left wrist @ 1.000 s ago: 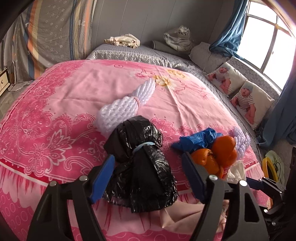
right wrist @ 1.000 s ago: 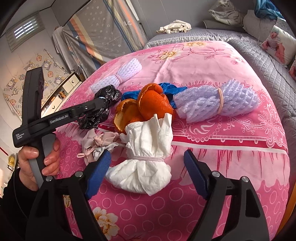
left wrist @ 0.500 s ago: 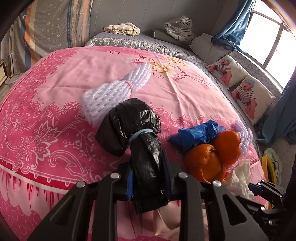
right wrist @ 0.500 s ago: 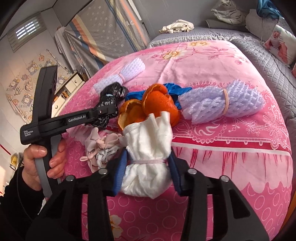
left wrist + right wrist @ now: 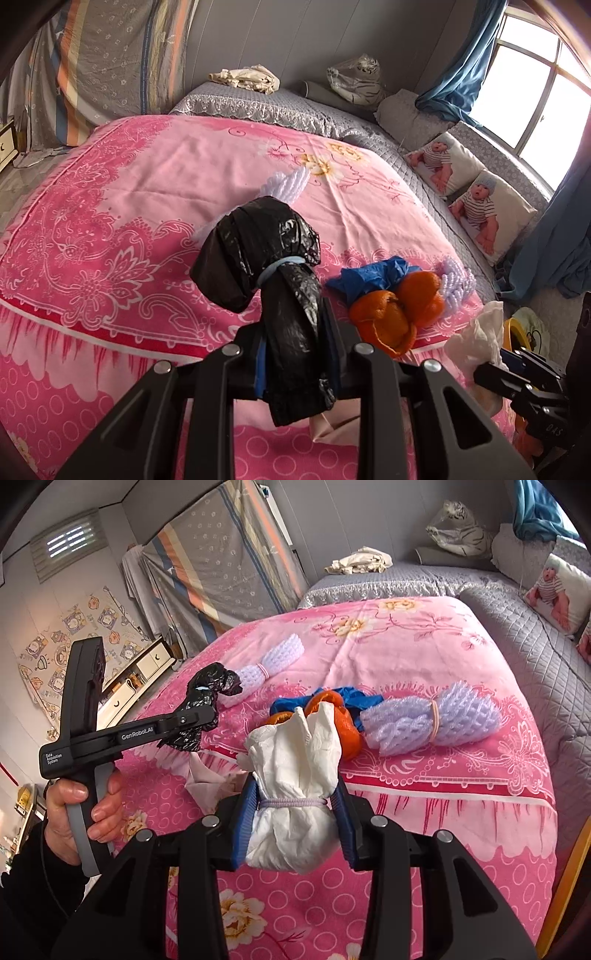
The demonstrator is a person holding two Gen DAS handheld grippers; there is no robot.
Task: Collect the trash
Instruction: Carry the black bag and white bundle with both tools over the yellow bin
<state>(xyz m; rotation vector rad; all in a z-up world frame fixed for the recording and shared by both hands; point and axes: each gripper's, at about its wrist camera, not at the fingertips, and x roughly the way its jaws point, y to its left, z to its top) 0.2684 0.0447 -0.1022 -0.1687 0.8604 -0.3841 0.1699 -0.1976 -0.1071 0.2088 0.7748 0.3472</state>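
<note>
We have a bundle in each tool. The left gripper (image 5: 295,354) has its jaws clamped on the tail end of the black plastic bag bundle (image 5: 273,266), below the pale blue band that ties it, so the bulkier knotted end sticks out ahead of the jaws and cannot slip back through. The right gripper (image 5: 295,823) has its jaws pressed on the white tissue bundle (image 5: 295,771) right at its lilac band (the narrowest, firmest place to pinch), with crumpled paper flaring out on both sides of the grip. Both bundles appear to hang clear of the pink bedspread (image 5: 147,177), above its near edge.

We judge the pickup done for these two pieces and the carry to a bin next; no bin is clearly in view. The rest of the trash lies on the bed: the orange peels (image 5: 399,314) beside a crumpled blue plastic bag (image 5: 369,277), the lilac foam net (image 5: 432,720) just right of them, and a white foam net (image 5: 273,661) further off on the left. A pale pink cloth scrap (image 5: 207,779) lies at the near edge of the bed, just under the two held bundles.
</note>
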